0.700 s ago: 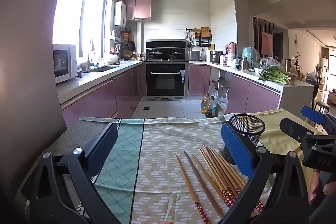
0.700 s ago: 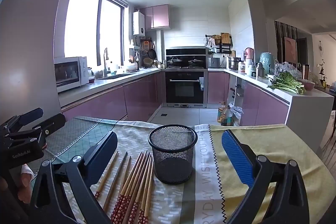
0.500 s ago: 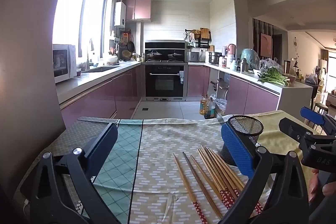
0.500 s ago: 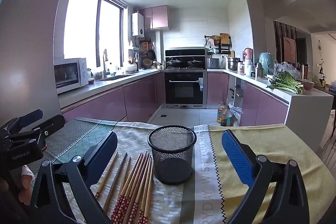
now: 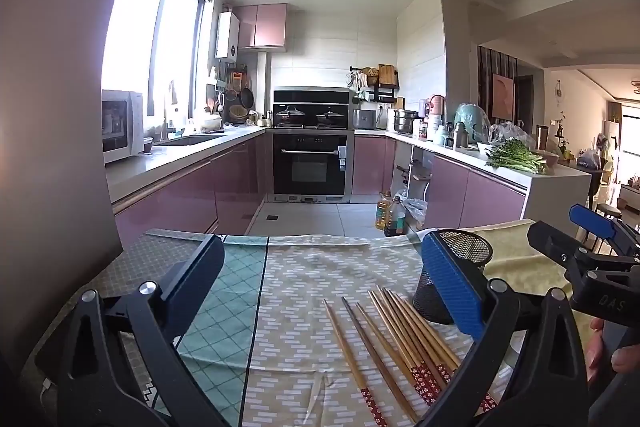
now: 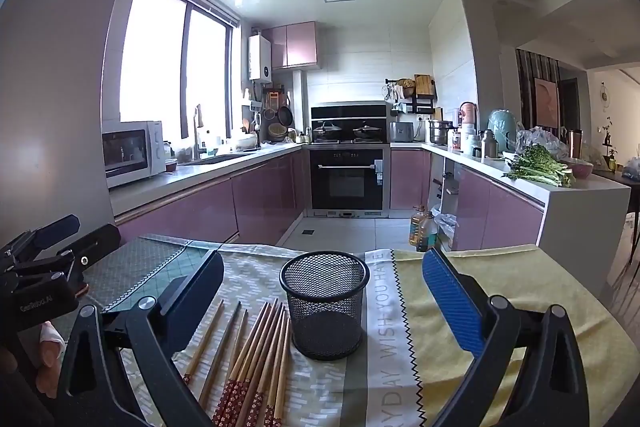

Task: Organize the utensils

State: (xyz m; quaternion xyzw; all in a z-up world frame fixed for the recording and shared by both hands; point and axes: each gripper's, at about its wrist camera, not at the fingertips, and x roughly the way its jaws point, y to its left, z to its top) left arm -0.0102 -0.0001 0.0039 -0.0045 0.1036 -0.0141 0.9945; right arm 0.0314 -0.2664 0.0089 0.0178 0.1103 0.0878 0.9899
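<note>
right wrist view has the chopsticks (image 6: 248, 359) fanned out in the lower left of the frame, lying flat on the tablecloth (image 6: 500, 291), with the black mesh cup (image 6: 325, 307) standing upright just to their right, close to touching the nearest stick. the right gripper (image 6: 324, 291) has its jaws spread wide with nothing between them, hanging above the cup. left wrist view shows the same sticks in the lower middle to right of the frame and the cup partly hidden behind the blue pad; the left gripper (image 5: 320, 283) is also wide open and empty.

my guess on handling: the sticks look like wood or bamboo, so light, stiff, not fragile, but thin and round, so they'll probably roll or slip out of the pads. since they lie flat on cloth, i'd pinch one around mid-shaft or nearer the red patterned ends, one or two at a time, then tip it upright over the cup. the cup looks light and open mesh, so it could tip if bumped from the side.

surface is a patchwork of cloths, teal grid in the left, cream dashes in the middle, yellow in the right, soft and a bit wrinkled. behind it is a kitchen with pink cabinets, an oven (image 6: 346, 183) at centre, a microwave (image 6: 132, 151) at left and greens (image 6: 540, 169) on the counter at right.
</note>
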